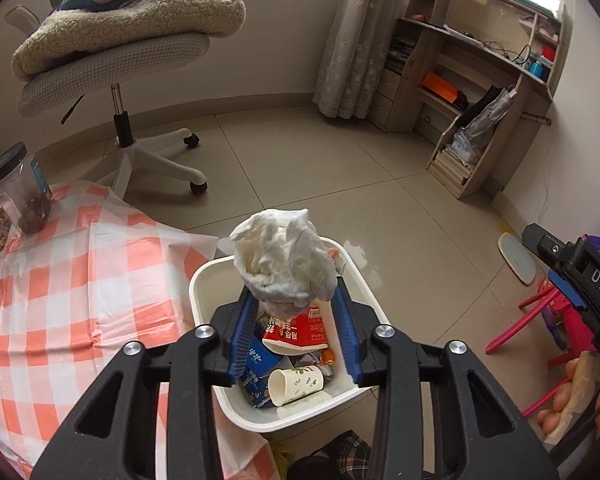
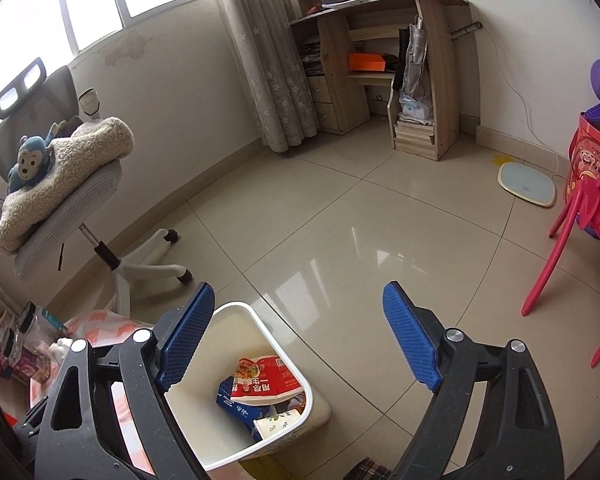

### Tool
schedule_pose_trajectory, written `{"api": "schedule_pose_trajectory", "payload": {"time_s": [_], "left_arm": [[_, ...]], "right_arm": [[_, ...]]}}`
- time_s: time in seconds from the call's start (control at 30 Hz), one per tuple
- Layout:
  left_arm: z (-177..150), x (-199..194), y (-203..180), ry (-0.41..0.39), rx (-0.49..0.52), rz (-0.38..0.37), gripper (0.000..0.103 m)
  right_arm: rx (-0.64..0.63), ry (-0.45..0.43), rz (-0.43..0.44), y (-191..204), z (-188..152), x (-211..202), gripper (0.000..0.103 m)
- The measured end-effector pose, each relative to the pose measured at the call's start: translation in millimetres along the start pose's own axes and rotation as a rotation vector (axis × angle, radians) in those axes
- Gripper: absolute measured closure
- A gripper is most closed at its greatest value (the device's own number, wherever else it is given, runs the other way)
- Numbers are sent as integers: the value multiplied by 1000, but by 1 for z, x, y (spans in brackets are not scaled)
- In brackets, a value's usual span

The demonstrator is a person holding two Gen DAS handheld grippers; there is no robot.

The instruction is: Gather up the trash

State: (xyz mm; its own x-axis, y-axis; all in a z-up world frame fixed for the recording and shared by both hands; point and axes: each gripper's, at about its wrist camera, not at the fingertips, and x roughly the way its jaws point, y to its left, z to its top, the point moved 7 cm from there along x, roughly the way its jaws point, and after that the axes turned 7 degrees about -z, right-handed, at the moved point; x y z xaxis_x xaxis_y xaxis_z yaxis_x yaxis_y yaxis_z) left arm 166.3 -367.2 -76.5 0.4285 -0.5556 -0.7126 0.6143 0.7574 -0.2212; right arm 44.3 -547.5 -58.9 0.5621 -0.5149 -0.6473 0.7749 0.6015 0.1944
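In the left wrist view, the left gripper (image 1: pixel 296 300) pinches a crumpled white tissue wad (image 1: pixel 286 258) between its blue ribbed fingers (image 1: pixel 244 332), holding it directly above the open white plastic trash bin (image 1: pixel 204 280). The bin stands on the beige tiled floor (image 1: pixel 340 168), just beside the table covered with an orange-and-white checked cloth (image 1: pixel 68 280). Inside the bin lie a red snack packet (image 1: pixel 296 332), a blue carton (image 1: pixel 256 376) and a white paper cup with a leaf print (image 1: pixel 296 386) on its side. A clear jar with a black lid (image 1: pixel 20 184) stands at the far edge of the table. Part of the right gripper (image 1: pixel 568 276) shows at the right edge.

In the right wrist view, the right gripper (image 2: pixel 296 336) has its blue pads spread wide with nothing between them, hovering over the floor beside the bin (image 2: pixel 244 312). The red packet (image 2: pixel 266 380), blue carton (image 2: pixel 240 406) and paper cup (image 2: pixel 278 422) lie at the bin's bottom. A grey office chair carrying a cream fleece blanket (image 2: pixel 60 176) and a blue monkey toy (image 2: pixel 30 162) stands well apart to the left.
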Motion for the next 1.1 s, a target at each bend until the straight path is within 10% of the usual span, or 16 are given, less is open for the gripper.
{"api": "schedule_pose_trajectory", "payload": {"time_s": [0.53, 0.77, 1.1], "left_arm": [[-1, -96, 45, -220, -6, 222, 8], [-23, -170, 106, -369, -66, 448, 7], [-64, -236, 186, -377, -163, 543, 7]], "right_arm": [[-116, -129, 3, 41, -19, -59, 7], [-157, -119, 156, 99, -48, -96, 7], [-340, -141, 253, 194, -104, -137, 7]]}}
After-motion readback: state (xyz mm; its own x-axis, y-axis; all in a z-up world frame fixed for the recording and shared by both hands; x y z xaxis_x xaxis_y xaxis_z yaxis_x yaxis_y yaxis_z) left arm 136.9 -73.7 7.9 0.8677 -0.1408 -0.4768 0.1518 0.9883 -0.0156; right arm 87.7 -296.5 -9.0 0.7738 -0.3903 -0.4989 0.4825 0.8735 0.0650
